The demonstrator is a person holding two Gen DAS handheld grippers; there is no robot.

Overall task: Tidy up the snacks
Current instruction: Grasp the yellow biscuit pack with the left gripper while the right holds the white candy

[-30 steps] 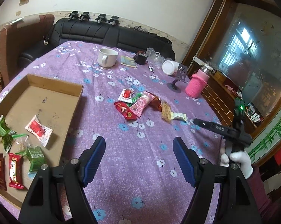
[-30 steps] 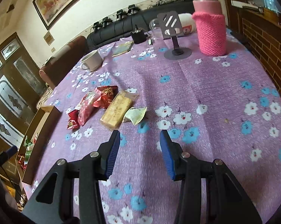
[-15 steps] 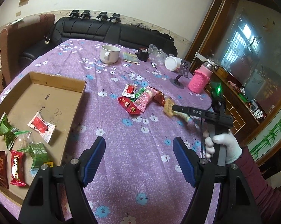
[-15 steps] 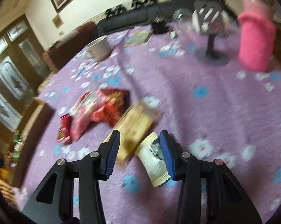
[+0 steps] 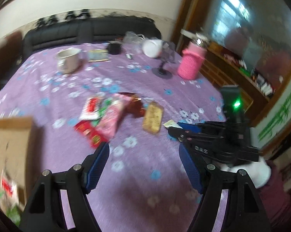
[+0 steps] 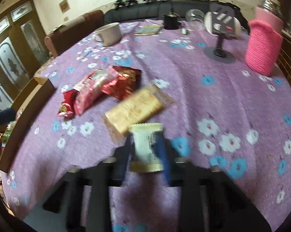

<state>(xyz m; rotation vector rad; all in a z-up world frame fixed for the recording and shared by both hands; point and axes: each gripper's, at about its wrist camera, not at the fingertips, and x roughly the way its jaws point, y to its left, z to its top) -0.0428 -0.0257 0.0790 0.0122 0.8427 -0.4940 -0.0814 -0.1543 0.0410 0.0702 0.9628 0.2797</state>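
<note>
A pile of snacks lies mid-table: a pink packet [image 5: 110, 119] [image 6: 93, 92], red packets [image 5: 87, 133] [image 6: 124, 85] and a long biscuit bar [image 5: 153, 118] [image 6: 133, 108]. My right gripper [image 6: 145, 143] [image 5: 176, 127] is down at the pile's near end. Its jaws are closing on a small pale packet [image 6: 145, 145], and the pads appear to touch its sides. In the left wrist view only a corner of that packet [image 5: 169, 123] shows. My left gripper [image 5: 143, 147] hovers open and empty above the cloth, short of the pile. A cardboard box [image 5: 10, 135] holding sorted snacks sits at the left.
At the table's far side stand a white mug [image 5: 68, 61], a pink knitted bottle cover [image 5: 191, 65] [image 6: 263, 48], a phone stand [image 6: 220, 38] and a white cup [image 5: 152, 47]. A white-gloved hand [image 5: 261, 172] holds the right gripper. A black sofa [image 5: 87, 31] lies beyond.
The right gripper came down over the pale packet and its jaws narrowed around it. The left gripper swung right, toward the snack pile, leaving most of the box out of view.
</note>
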